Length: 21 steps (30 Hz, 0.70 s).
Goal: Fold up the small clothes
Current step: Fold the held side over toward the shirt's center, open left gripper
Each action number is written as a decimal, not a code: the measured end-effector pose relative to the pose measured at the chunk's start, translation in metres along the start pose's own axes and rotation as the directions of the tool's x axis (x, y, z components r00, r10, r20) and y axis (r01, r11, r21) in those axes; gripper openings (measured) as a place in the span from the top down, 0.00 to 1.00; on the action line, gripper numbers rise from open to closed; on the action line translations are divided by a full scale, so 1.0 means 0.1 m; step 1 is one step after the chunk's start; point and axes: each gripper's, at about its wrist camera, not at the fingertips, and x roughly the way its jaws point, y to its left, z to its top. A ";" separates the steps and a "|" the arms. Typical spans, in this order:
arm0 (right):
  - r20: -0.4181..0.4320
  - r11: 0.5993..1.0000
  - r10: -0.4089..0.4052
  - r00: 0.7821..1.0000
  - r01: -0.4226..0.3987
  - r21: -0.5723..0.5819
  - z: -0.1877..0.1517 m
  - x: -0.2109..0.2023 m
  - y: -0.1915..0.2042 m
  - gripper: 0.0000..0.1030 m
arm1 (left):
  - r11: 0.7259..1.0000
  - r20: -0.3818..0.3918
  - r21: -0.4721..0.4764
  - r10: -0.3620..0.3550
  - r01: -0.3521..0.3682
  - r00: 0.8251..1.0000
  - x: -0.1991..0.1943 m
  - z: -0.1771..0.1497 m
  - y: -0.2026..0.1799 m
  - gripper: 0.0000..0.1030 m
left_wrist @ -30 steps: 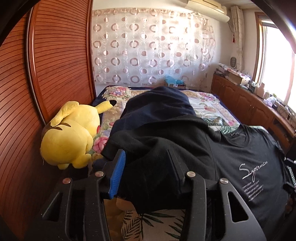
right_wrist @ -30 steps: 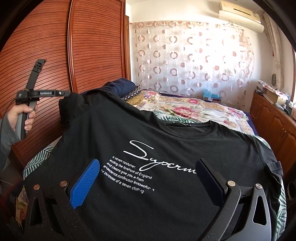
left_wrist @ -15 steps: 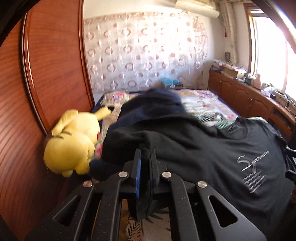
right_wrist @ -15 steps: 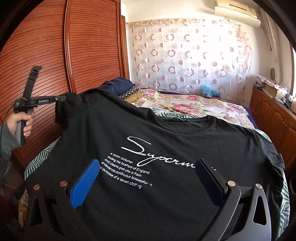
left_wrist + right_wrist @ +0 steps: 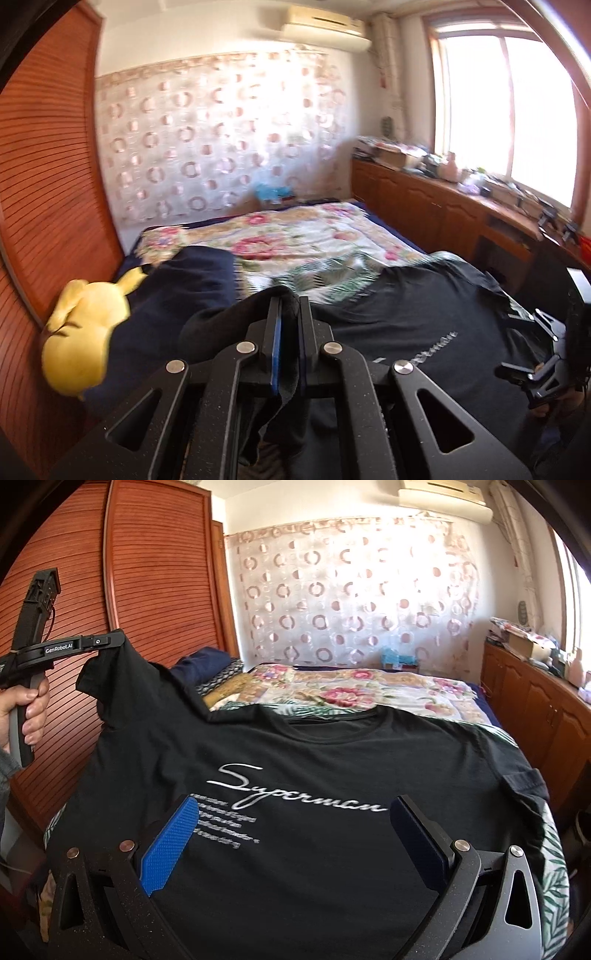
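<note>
A black T-shirt (image 5: 314, 760) with white script print lies face up on the bed. My left gripper (image 5: 288, 306) is shut on the shirt's left sleeve (image 5: 221, 325), a fold of black cloth pinched between its blue pads. In the right wrist view the same left gripper (image 5: 114, 642) holds that sleeve (image 5: 110, 679) lifted above the bed, a hand around its handle. My right gripper (image 5: 291, 812) stands open low over the shirt's lower front, nothing between its fingers. The right sleeve (image 5: 524, 779) lies flat.
A yellow plush toy (image 5: 85, 339) sits by the red-brown slatted wardrobe (image 5: 155, 576). A navy garment (image 5: 192, 277) lies beyond the shirt on the floral bedspread (image 5: 295, 236). A wooden cabinet (image 5: 443, 206) with clutter runs along the window side.
My left gripper shut on the shirt's left sleeve, then rose and swung right with it, lifting the sleeve off the bed. The right gripper stayed open and nearly still.
</note>
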 end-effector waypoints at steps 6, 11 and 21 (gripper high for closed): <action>-0.004 0.999 -0.025 1.000 0.025 0.025 -0.01 -0.05 0.02 0.00 | 0.997 -0.063 0.029 -0.074 0.076 0.995 0.20 -0.12 -0.41 0.92; -0.009 0.999 -0.034 0.999 0.034 0.036 0.00 -0.04 0.11 0.00 | 0.996 -0.072 0.026 -0.085 0.087 0.994 0.16 -0.20 -0.52 0.76; -0.023 1.000 -0.001 1.000 0.001 -0.002 0.09 0.05 0.30 0.00 | 0.999 -0.034 -0.013 -0.030 0.029 0.999 -0.09 -0.36 -0.23 0.60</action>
